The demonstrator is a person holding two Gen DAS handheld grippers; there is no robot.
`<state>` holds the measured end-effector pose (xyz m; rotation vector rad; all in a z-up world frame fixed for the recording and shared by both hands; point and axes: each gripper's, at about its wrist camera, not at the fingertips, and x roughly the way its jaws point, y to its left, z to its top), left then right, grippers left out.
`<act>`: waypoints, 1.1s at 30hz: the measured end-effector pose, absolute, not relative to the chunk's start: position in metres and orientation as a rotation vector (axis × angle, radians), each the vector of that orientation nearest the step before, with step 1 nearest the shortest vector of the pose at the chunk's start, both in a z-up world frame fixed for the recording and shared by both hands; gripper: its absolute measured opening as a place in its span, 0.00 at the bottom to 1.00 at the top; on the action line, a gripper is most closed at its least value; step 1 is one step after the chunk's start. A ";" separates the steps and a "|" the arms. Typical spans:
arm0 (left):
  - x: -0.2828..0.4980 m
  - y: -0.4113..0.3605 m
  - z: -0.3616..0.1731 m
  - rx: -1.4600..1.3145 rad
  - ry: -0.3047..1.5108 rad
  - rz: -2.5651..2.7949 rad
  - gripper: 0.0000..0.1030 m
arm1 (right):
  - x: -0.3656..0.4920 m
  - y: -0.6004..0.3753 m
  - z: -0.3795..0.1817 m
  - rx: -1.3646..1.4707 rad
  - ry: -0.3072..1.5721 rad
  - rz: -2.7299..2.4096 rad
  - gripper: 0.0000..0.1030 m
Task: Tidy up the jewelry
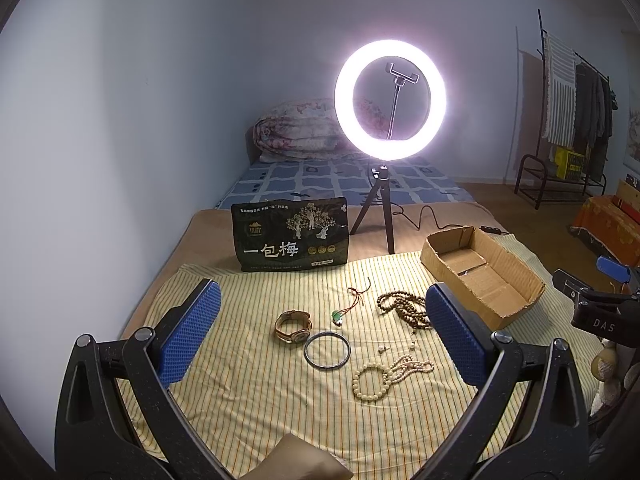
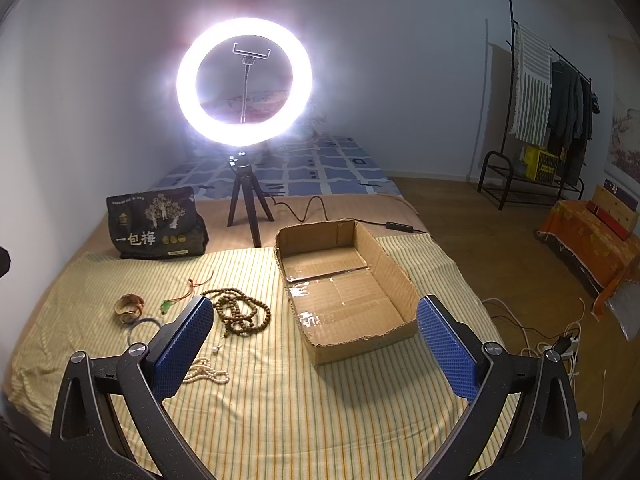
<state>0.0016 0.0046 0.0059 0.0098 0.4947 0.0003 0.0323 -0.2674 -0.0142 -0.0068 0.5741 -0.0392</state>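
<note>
Jewelry lies on a yellow striped cloth (image 1: 248, 392): a gold watch (image 1: 293, 326), a dark metal bangle (image 1: 327, 350), a green pendant on a red cord (image 1: 338, 317), brown wooden beads (image 1: 402, 306), a cream bead bracelet (image 1: 370, 382) and a pearl strand (image 1: 412, 369). My left gripper (image 1: 320, 324) hovers open above them, holding nothing. An empty cardboard box (image 2: 344, 284) sits to the right of the jewelry. My right gripper (image 2: 314, 328) is open over the box's near edge, also holding nothing. The brown beads (image 2: 240, 312) and pearl strand (image 2: 206, 372) lie beside its left finger.
A lit ring light on a tripod (image 1: 390, 104) stands behind the cloth, its cable (image 2: 316, 204) trailing right. A dark snack bag (image 1: 291, 236) stands at the back left. The bed edge drops to a wood floor (image 2: 480, 240) with loose cables (image 2: 532, 332) on the right.
</note>
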 end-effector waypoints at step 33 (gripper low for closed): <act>0.001 0.003 0.010 0.012 0.486 -0.001 1.00 | 0.032 -0.268 -0.015 -0.014 0.579 -0.043 0.98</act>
